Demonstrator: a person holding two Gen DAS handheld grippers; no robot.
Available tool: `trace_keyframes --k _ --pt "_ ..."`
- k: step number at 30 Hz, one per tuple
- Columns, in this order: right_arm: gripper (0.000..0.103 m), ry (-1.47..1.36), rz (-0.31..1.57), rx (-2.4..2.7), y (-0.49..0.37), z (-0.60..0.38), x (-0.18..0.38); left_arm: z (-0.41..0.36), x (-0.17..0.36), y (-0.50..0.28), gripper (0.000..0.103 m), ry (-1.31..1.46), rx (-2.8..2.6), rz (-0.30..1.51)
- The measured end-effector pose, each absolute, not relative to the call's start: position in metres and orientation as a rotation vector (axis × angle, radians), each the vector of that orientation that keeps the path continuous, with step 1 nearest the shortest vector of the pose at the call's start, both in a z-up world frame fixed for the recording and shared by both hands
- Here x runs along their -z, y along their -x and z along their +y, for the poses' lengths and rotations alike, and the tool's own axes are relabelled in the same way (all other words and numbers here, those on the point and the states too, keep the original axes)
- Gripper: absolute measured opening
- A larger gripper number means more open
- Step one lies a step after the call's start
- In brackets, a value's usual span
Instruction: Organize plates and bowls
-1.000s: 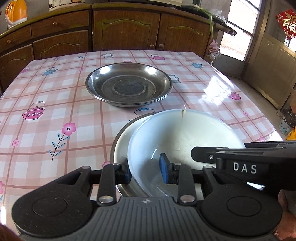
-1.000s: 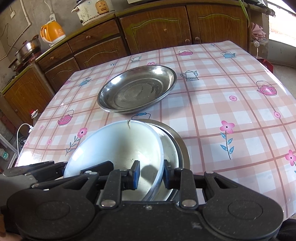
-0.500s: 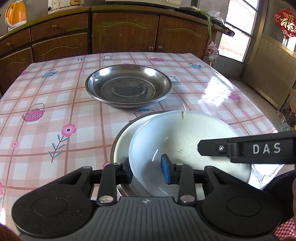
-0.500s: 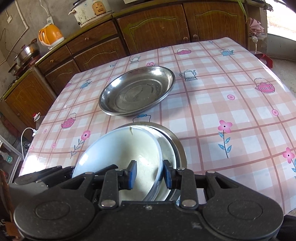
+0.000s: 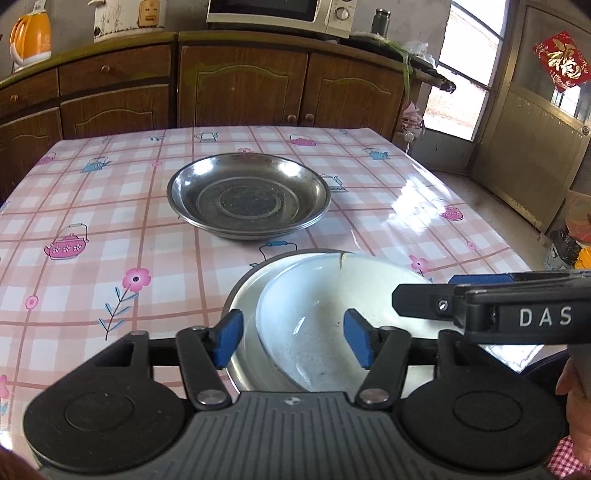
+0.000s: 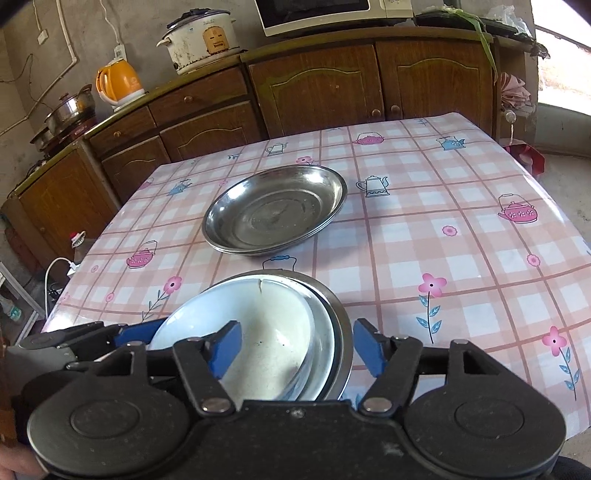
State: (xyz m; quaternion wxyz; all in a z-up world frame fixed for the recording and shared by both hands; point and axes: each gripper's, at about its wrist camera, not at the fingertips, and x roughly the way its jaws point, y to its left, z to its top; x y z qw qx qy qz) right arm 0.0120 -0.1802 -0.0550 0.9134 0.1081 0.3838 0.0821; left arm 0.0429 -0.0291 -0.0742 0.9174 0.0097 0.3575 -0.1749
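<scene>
- The near side of the white bowl [image 5: 325, 314] lay hidden under my own left gripper's [image 5: 293, 341] body, and its right rim sat behind my right gripper [image 5: 491, 306].
- The steel bowl [image 6: 338, 325] under it showed only as a crescent; how it rested I could not tell.
- From the right wrist, my left gripper [image 6: 92, 338] was mostly covered, and its fingertips were out of sight.
- The stacked steel plates [image 5: 248, 195] showed several rims, too fine to count.
- The microwave [image 6: 332, 13] was cut off by the top edge.
- My right hand [image 5: 576, 402] ran off the picture's right edge.
</scene>
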Motion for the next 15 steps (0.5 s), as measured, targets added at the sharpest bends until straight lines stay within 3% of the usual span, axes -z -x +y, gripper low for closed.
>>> trace_keyframes --k 2,10,15 --pt "0.081 -0.266 0.795 -0.184 -0.010 -0.184 0.058 -0.029 0.073 -0.041 0.076 -0.044 0.337 0.731" --pt "0.081 -0.368 0.764 -0.116 0.014 -0.218 0.059 -0.012 0.070 -0.036 0.081 0.005 0.323 0.743" --pt "0.081 -0.293 0.792 -0.179 0.030 -0.212 0.055 -0.007 0.069 -0.031 0.082 0.017 0.329 0.740"
